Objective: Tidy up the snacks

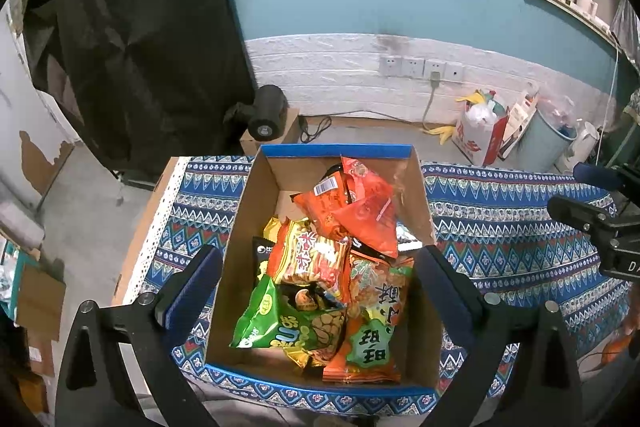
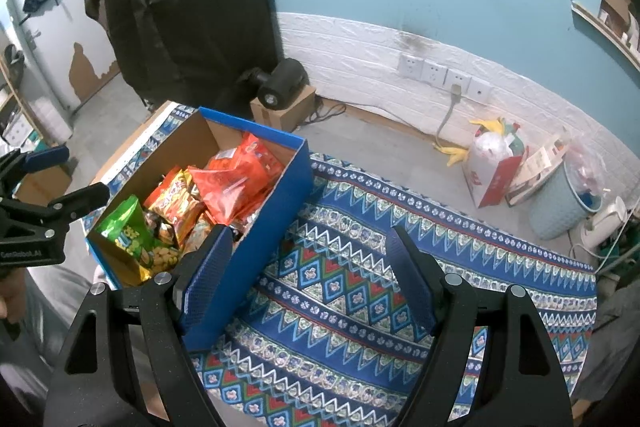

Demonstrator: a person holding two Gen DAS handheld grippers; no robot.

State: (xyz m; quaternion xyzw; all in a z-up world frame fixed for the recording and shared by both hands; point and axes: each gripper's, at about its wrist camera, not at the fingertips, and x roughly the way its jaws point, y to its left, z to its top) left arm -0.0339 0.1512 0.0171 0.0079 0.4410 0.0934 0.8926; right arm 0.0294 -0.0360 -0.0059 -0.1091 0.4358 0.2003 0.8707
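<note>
The left claw hangs wide open above the cardboard box, holding nothing. The right claw, equally spread and empty, hovers over the patterned surface just beside it. Inside the box lie heaped snacks: a green bag nearest, orange packets farther back. Lower packets are mostly hidden.

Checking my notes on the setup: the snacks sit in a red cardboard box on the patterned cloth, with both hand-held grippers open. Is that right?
Not quite: the cardboard box is blue outside, as the right wrist view shows. The snacks do sit in it on the patterned cloth, and the left hand-held gripper and right hand-held gripper are both open.
</note>
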